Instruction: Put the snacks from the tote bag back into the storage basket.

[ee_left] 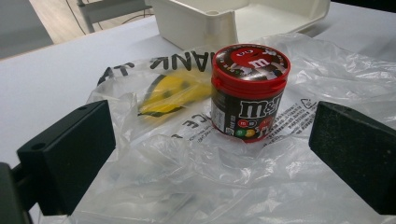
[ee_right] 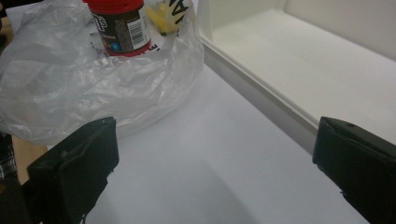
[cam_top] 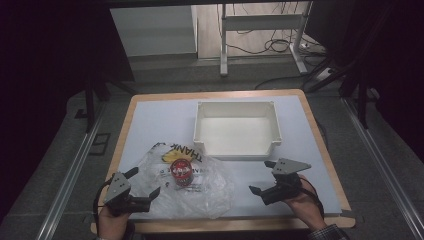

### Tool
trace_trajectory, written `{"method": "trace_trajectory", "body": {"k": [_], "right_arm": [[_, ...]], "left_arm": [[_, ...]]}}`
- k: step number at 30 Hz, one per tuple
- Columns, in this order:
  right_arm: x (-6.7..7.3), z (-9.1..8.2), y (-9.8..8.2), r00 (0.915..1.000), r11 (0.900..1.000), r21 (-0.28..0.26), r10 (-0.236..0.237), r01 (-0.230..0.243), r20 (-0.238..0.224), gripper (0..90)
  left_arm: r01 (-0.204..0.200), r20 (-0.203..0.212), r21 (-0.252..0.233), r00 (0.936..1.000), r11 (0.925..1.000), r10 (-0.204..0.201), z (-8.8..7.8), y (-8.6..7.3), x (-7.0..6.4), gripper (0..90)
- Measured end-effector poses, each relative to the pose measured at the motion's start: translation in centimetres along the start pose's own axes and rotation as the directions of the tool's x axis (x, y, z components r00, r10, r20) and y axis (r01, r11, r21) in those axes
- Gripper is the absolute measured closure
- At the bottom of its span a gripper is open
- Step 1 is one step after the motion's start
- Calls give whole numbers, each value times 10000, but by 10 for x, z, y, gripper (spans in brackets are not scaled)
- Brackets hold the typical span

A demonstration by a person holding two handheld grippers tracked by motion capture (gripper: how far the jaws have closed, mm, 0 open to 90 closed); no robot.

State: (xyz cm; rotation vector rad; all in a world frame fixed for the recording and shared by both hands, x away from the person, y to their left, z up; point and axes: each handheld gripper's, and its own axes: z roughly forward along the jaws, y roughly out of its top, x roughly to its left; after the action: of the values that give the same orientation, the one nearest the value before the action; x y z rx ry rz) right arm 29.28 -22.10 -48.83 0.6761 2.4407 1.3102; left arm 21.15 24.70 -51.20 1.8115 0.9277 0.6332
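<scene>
Candy jar not picked up yet, both grippers empty.

Your left gripper [cam_top: 142, 181] sits at the near-left edge of the plastic bag [cam_top: 210, 192], jaws spread wide, nothing between them. The candy jar [ee_left: 248, 92] stands upright on the bag, straight ahead of those jaws but well clear of them; a yellow item [ee_left: 170, 93] lies in the bag just behind it. Your right gripper [cam_top: 263, 176] is released too, over bare table [cam_top: 150, 120] between bag and white bin [cam_top: 274, 120]. The bin is empty. My read: nothing is done so far, and you have the approach, the grasp and, likely, the move into the bin all left.
</scene>
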Motion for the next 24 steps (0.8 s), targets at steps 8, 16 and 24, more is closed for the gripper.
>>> {"method": "trace_trajectory", "body": {"k": [8, 16, 24], "right_arm": [[1, 5, 4, 9997, 9998, 34, -184, 184, -163, 7], [2, 8, 5, 9991, 9997, -120, -227, 223, -370, 7], [3, 11, 7, 9976, 9992, -310, -284, 265, -627, 7]], "left_arm": [[-6, -10, 8, 10000, 10000, 6, 0, 0, 0, 4], [-17, -2, 14, 10000, 10000, 17, 0, 0, 0, 4], [-52, 30, 41, 10000, 10000, 52, 1, 0, -1, 3]]}}
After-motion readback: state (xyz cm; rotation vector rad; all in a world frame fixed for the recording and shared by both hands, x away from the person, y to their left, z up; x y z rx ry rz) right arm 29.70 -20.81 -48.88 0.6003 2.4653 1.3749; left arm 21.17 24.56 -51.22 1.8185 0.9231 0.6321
